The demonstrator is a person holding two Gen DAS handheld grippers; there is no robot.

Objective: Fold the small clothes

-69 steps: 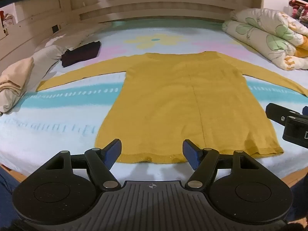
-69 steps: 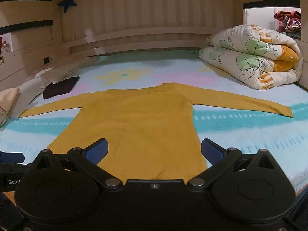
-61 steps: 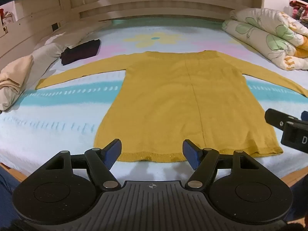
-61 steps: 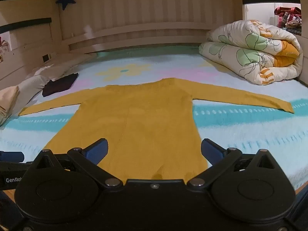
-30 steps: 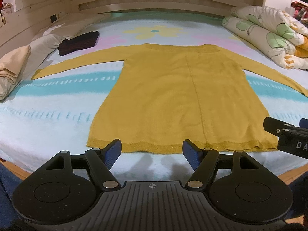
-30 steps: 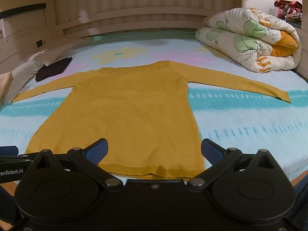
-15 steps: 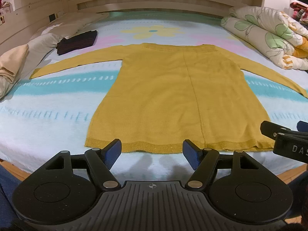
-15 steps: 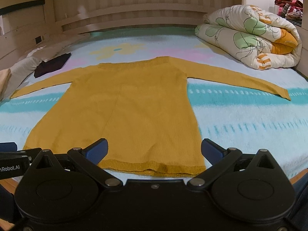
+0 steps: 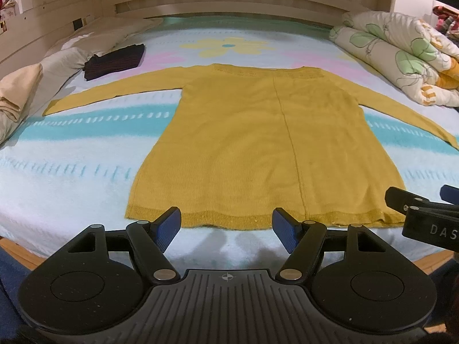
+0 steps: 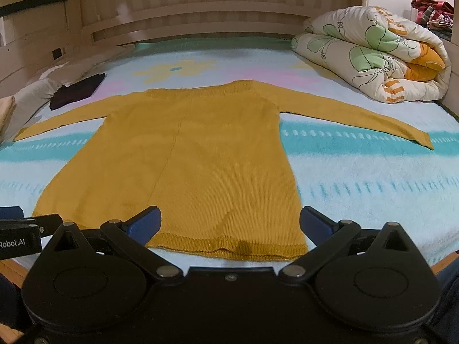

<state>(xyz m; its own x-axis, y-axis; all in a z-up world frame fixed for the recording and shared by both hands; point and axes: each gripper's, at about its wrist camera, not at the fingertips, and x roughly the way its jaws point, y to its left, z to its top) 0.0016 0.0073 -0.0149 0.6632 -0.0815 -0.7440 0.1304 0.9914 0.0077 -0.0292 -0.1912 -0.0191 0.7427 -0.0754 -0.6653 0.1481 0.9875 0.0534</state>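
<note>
Yellow sweater [image 9: 258,143] lies flat on the bed [image 9: 71,172], hem toward us, both sleeves spread sideways, probably laid out that way so the first fold has clean edges. Left hand-held gripper [image 9: 226,228] hovers just short of the hem with fingers apart and nothing between them; right hand-held gripper [image 10: 229,223] sits over the hem's right part, also apart and empty. No fold started yet, so I'd guess each is lined up for a hem corner; rolled quilt [image 10: 373,54] and dark folded garment [image 9: 114,61] are well clear.
</note>
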